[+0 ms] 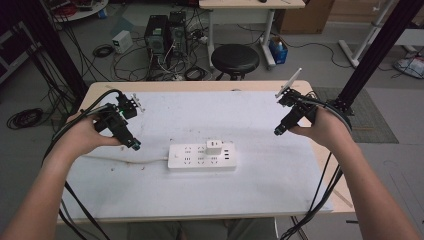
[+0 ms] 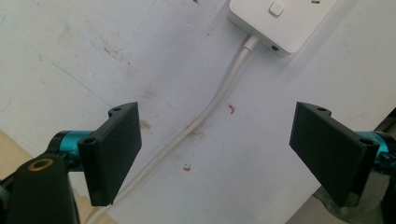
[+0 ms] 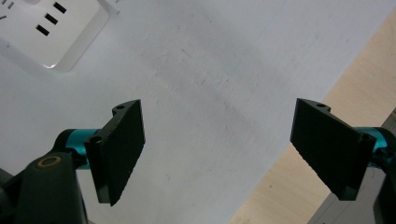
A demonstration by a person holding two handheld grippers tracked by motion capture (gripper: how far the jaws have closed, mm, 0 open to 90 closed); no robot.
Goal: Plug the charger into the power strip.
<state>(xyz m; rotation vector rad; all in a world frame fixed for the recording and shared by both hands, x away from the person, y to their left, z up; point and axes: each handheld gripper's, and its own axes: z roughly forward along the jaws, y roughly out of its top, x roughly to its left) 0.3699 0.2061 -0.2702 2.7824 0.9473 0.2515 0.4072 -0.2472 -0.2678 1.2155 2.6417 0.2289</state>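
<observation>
A white power strip (image 1: 202, 157) lies in the middle of the white table cover, with a white plug adapter (image 1: 214, 148) seated in its top row. Its white cord (image 1: 125, 160) runs left toward my left hand. My left gripper (image 1: 134, 145) hovers just left of the strip, jaws wide apart, empty. Between its jaws the cord (image 2: 196, 123) passes below, leading up to the strip's end (image 2: 285, 21). My right gripper (image 1: 278, 131) is held off the strip's right side, open and empty; a corner of the strip (image 3: 51, 30) shows at its upper left.
The white cover (image 1: 260, 120) leaves bare wooden table edge (image 1: 336, 197) at the right and back. Small red marks (image 2: 231, 109) dot the cover. Beyond the table are a black stool (image 1: 235, 58), computer towers (image 1: 159, 35) and tangled cables on the floor.
</observation>
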